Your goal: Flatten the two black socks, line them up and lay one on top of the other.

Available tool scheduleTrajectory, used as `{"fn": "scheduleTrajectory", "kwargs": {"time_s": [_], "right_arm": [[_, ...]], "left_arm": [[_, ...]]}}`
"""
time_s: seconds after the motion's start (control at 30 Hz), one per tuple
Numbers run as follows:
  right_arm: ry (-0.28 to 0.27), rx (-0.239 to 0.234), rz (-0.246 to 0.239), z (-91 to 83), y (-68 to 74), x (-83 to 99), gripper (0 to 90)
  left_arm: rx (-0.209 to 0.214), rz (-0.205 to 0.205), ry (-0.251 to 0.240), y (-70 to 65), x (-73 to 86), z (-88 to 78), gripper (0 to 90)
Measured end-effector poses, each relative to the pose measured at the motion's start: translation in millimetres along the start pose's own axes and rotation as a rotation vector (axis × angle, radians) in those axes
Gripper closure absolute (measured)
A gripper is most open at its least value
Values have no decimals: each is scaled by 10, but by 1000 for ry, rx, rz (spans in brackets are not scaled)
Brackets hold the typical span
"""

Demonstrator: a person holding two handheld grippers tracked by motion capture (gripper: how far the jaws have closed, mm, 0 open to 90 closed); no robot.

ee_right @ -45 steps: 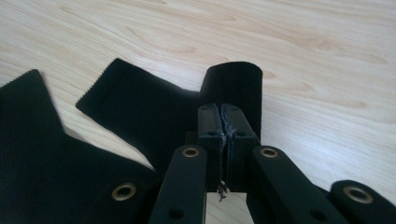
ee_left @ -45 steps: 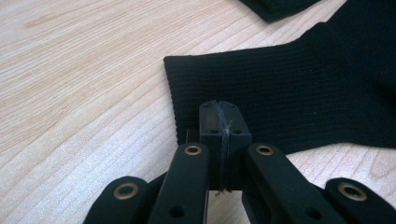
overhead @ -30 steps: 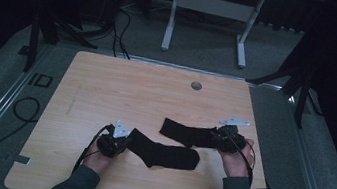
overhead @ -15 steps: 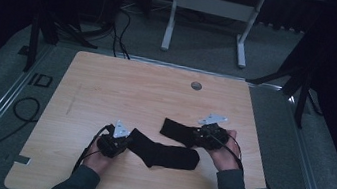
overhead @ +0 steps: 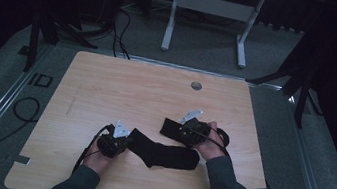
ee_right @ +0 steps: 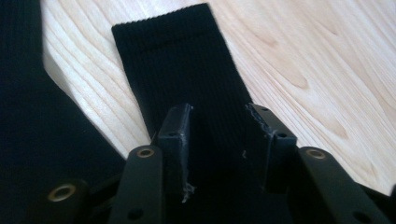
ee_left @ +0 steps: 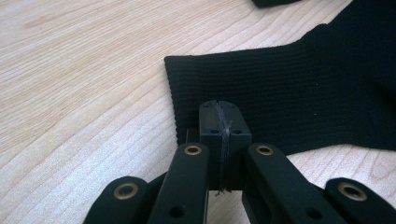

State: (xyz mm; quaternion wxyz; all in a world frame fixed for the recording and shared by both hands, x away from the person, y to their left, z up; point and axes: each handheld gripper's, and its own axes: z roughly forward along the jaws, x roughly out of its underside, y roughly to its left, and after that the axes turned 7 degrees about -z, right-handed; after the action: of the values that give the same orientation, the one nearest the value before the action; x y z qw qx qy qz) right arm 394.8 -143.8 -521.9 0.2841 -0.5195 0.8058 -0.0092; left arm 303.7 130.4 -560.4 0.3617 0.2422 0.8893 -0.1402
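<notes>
Overhead light: we see the high view dim and soft, the table (overhead: 107, 85) the one lit patch.
Surroundings: we lose them to near-black.
Gripper views: brighter; we find the wood grain sharp, the nearest jaws blurred.

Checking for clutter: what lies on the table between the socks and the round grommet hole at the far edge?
Nothing: in the high view, bare wood runs from the socks to the grommet hole.
</notes>
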Motion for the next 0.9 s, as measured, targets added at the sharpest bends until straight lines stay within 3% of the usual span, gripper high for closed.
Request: {"fn": "scheduleTrajectory", "kwargs": {"time_s": [0.2, 0.37, 0.47, 0.73, 0.9], "right_arm": [[44, -55, -13, 158, -41, -48, 551], [41, -95, -38, 181, -6, -92, 527], [29, -122, -19, 204, -31, -94, 505], [-4, -218, 91, 282, -125, -75, 443], [5, -200, 135, 292, -126, -97, 488]], "left_arm": [[0, 3, 2, -1, 0, 0, 899], [-2, 7, 3, -3, -2, 1, 899], [-3, 7, 2, -3, -2, 1, 899], [-3, 7, 2, -4, -2, 1, 899], [-6, 9, 3, -8, -1, 1, 899]]}}
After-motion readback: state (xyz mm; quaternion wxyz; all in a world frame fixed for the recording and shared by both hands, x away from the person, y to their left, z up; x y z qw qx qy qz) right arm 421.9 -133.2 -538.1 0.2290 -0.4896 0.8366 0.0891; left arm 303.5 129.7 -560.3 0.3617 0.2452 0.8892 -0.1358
